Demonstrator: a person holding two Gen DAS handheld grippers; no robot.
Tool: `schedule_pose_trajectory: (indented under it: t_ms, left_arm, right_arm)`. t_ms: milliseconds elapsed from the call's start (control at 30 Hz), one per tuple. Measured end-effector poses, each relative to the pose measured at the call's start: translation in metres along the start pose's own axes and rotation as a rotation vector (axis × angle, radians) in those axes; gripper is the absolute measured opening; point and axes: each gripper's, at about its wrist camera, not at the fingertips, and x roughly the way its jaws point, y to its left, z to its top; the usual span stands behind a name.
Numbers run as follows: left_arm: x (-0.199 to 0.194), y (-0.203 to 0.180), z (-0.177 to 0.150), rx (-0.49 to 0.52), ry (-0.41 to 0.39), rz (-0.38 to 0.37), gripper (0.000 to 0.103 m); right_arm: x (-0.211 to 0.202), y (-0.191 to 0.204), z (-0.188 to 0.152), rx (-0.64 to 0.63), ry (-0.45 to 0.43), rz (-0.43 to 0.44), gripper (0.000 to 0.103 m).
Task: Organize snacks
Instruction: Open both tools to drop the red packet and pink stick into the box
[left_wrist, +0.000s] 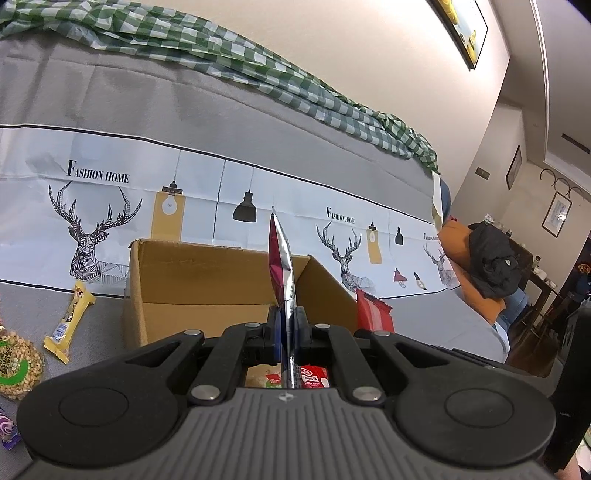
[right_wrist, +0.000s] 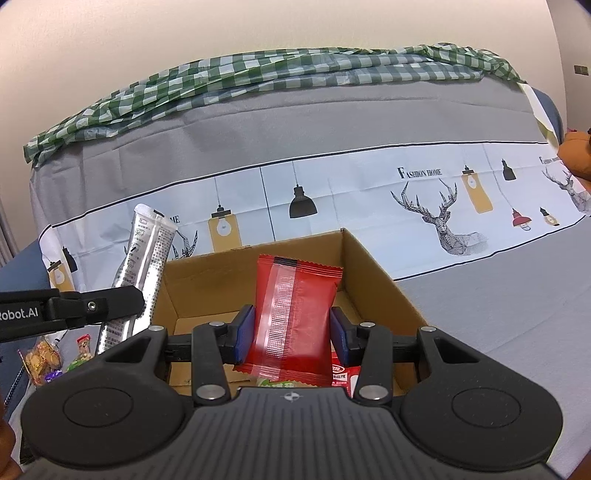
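Left wrist view: the sofa (left_wrist: 258, 110) with its grey printed cover is filling the background, a green checked cloth (left_wrist: 258, 74) lying along its top. On the seat the open cardboard box (left_wrist: 207, 280) is sitting straight ahead of you, with a few snack packets showing on its floor. Your left tongs (left_wrist: 287, 325) are pinching a silver stick pack (left_wrist: 282, 266) edge-on, the blue pads pressed tight against it, and it is standing upright in front of the box. To the left a yellow snack bar (left_wrist: 68, 321) and a round peanut cake (left_wrist: 16, 362) are lying on the seat, well apart from the box.

In the right wrist view your right tongs (right_wrist: 291, 332) are gripping a red snack packet (right_wrist: 295, 317) by its two side edges (jaws roughly half open, pads touching the wrapper), holding it upright over the near part of the cardboard box (right_wrist: 376, 269). The silver stick pack (right_wrist: 142, 266) is showing at the left, just beside the box's left wall, held by the other tongs. More small snacks (right_wrist: 44, 358) are lying at the far left on the seat.
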Motion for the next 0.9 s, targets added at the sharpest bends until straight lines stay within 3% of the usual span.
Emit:
schedule_pose_trajectory:
  t_ms: [433,500,533,567,600,900]
  left_arm:
    - [0.001,-0.003,0.001,-0.001,0.004,-0.034,0.007]
    - [0.003,-0.003,0.0,-0.008,0.027,-0.044,0.028]
    - [0.003,-0.004,0.0,-0.001,0.025,-0.034,0.032]
    - [0.003,-0.005,-0.001,0.009,0.02,-0.024,0.033]
    - [0.002,-0.005,0.0,0.013,0.017,-0.017,0.033]
    - [-0.009,0.006,0.005,-0.005,-0.017,0.029,0.033]
  right_arm:
    - [-0.001,0.0,-0.001,-0.009,-0.014,-0.002,0.045]
    - [0.0,-0.001,-0.002,-0.004,-0.004,-0.002,0.048]
    - [0.001,-0.001,-0.002,-0.004,0.0,-0.01,0.054]
    - [0.002,-0.001,-0.002,-0.005,0.002,-0.016,0.062]
    - [0.002,0.0,-0.002,-0.006,0.0,-0.023,0.064]
    - [0.005,0.002,-0.002,-0.011,-0.003,-0.027,0.065]
